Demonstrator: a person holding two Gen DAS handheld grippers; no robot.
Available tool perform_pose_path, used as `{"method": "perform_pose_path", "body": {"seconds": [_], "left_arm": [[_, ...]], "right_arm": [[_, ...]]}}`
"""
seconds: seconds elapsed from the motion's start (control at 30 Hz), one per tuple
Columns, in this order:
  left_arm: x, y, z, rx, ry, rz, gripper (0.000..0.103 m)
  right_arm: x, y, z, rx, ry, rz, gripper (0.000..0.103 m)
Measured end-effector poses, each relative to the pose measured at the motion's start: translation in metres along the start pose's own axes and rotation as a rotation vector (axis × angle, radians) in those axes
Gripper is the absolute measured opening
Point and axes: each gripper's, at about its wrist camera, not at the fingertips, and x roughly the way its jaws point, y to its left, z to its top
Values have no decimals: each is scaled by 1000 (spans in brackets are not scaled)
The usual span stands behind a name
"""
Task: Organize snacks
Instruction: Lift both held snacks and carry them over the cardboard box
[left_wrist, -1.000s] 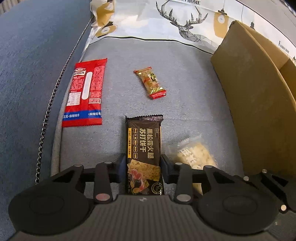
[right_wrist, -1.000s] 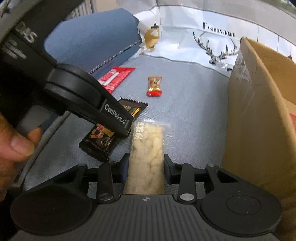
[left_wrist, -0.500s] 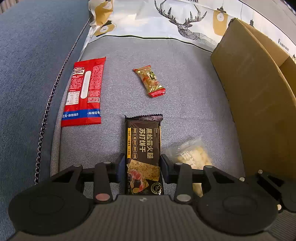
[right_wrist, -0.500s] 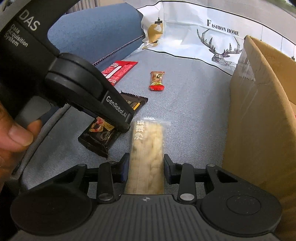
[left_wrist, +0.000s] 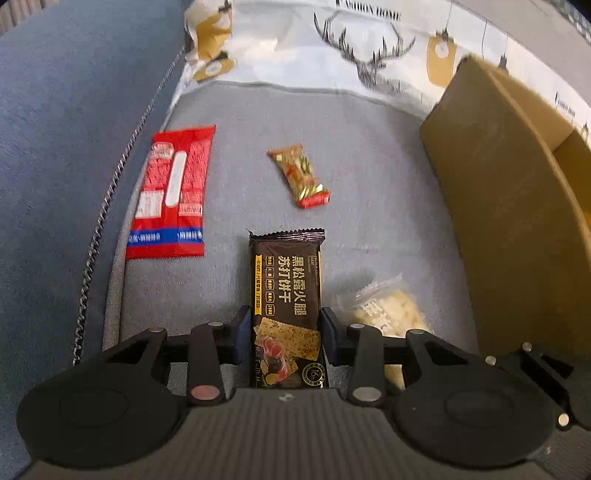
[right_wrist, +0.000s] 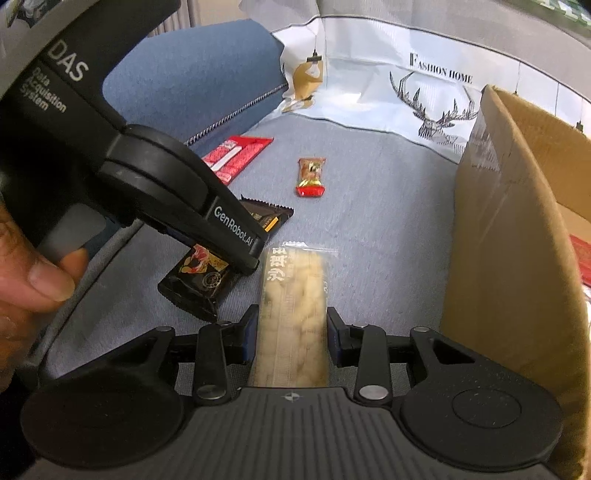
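Note:
My left gripper is shut on a black cracker packet, its far end sticking out over the grey cushion. My right gripper is shut on a clear packet of pale puffed snack, which also shows in the left wrist view. The left gripper's body and the black packet show at the left of the right wrist view. A red packet and a small red-gold candy bar lie farther out on the cushion.
An open cardboard box stands at the right, close to the right gripper, with something red inside. A white deer-print cloth covers the back. A blue sofa arm runs along the left.
Both grippers have lifted a little with their packets. The view has shifted slightly and the box wall looks closer on the right.

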Motion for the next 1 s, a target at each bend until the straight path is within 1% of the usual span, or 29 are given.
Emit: {"method": "perform_pose_path", "body": {"seconds": [0.13,0.27,0.37,0.43,0.53,0.77,1.0], "left_arm": [[-18,3,3,-28,-70,-24,43],[-37,4,5,-44,-142,-50,43],[-48,0,6,-31,-189,-49,43],[-54,0,7,-40,-221,-52,43],[-61,0,9,-53,-261,-58,43],[-77,-20,14,-16,-387,-63,43],[-88,-51,17,18,-474,-112,43]], "right_arm": [[-16,2,4,-8,-52,-12,38],[-40,4,12,-21,-132,-21,38],[-62,7,16,-42,-203,-28,38],[-76,6,18,-57,-248,-34,38],[-92,0,20,-57,-297,-37,38],[-117,-26,21,-59,-376,-66,38],[-138,-63,24,-17,-427,-102,38]]}}
